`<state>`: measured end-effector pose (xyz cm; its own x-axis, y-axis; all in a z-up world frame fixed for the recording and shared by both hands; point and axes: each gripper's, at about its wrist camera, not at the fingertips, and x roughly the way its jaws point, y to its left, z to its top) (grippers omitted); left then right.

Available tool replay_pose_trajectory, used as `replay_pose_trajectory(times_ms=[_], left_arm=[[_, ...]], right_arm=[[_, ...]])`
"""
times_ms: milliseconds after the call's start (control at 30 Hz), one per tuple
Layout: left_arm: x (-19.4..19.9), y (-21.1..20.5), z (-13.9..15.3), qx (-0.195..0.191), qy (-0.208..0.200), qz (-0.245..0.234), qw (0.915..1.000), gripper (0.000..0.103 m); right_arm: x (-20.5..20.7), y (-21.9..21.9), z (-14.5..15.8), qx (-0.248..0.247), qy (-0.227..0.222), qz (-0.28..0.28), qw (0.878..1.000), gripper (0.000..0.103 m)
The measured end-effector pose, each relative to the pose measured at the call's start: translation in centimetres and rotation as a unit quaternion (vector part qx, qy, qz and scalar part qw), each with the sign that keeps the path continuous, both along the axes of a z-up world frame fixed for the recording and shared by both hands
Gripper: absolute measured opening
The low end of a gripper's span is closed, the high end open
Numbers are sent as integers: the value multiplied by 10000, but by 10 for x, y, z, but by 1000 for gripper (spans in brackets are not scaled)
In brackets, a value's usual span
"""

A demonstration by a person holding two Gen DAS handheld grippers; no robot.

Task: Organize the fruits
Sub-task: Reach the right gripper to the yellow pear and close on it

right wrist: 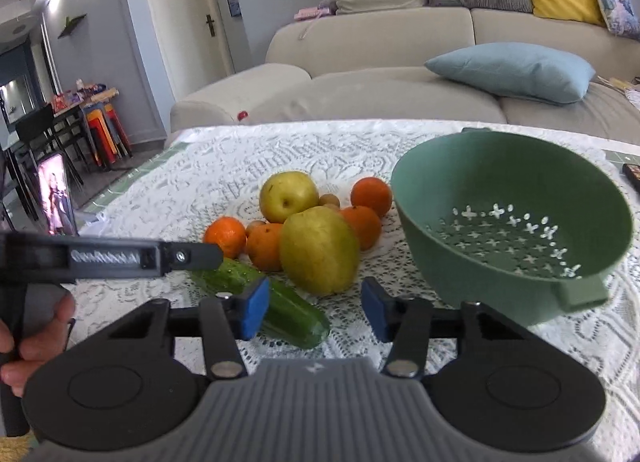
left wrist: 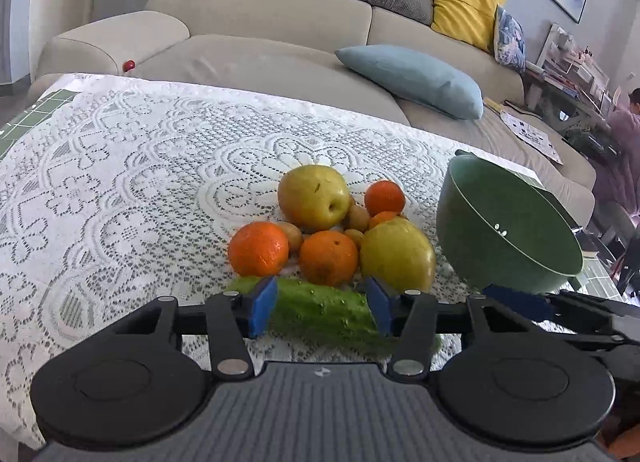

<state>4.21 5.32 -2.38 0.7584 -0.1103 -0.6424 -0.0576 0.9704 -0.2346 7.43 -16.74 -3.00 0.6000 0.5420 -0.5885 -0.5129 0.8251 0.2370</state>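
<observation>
A pile of fruit lies on the lace-covered table (left wrist: 120, 166): two yellow-green apples (left wrist: 314, 198) (left wrist: 396, 254), several oranges (left wrist: 258, 248) and small brown fruits. A green cucumber (left wrist: 320, 308) lies in front of the pile. My left gripper (left wrist: 322, 304) is open, its blue pads on either side of the cucumber, not closed on it. My right gripper (right wrist: 314, 308) is open and empty, above the cucumber's (right wrist: 280, 302) end. A green colander (right wrist: 516, 222) is tilted at the right, empty; it also shows in the left wrist view (left wrist: 504, 230).
A beige sofa (left wrist: 260, 22) with a blue cushion (left wrist: 412, 78) and yellow cushion stands behind the table. A phone (right wrist: 56, 198) stands at the table's left edge. The left gripper's arm (right wrist: 112, 256) crosses the right wrist view.
</observation>
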Motion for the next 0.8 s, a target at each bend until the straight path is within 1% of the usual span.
replay_pose_trajectory(times_ms=[33, 67, 100, 200, 267, 300, 367, 400, 467, 533, 667, 733, 800], left_arm=[[2, 0, -1, 59, 17, -13, 10000, 47], [4, -2, -2, 145, 49, -11, 9999, 39], [6, -2, -3, 210, 68, 2, 9998, 35], [11, -3, -5, 318, 61, -8, 9995, 35], [14, 0, -5, 259, 24, -8, 9997, 35], [16, 2, -5, 218, 10, 6, 9998, 36], [21, 5, -5, 188, 6, -24, 9998, 40], [23, 5, -4, 182, -8, -47, 9998, 44], [27, 6, -3, 180, -20, -71, 9998, 48], [31, 7, -1, 198, -15, -130, 9997, 52], [39, 10, 1, 203, 90, -125, 9997, 54], [43, 13, 0, 120, 180, -113, 9997, 54], [46, 15, 1, 110, 211, -143, 9996, 58]], right_arm=[[2, 2, -2, 22, 4, 21, 10000, 49], [5, 5, -3, -1, 23, 31, 10000, 49], [7, 9, -5, -30, 41, 29, 10000, 49], [13, 18, -8, -32, -7, 37, 10000, 49], [17, 21, -9, 3, -25, -24, 10000, 50], [19, 21, -9, 29, -14, -69, 10000, 53], [23, 22, -10, 81, 42, -187, 9998, 54], [26, 22, -11, 101, 86, -241, 9996, 54], [31, 23, -13, 175, 215, -326, 9991, 55], [37, 24, -14, 259, 323, -336, 9986, 58], [43, 30, -15, 243, 364, -383, 9983, 64], [46, 31, -15, 212, 360, -408, 9983, 65], [49, 34, -15, 172, 340, -453, 9982, 65]])
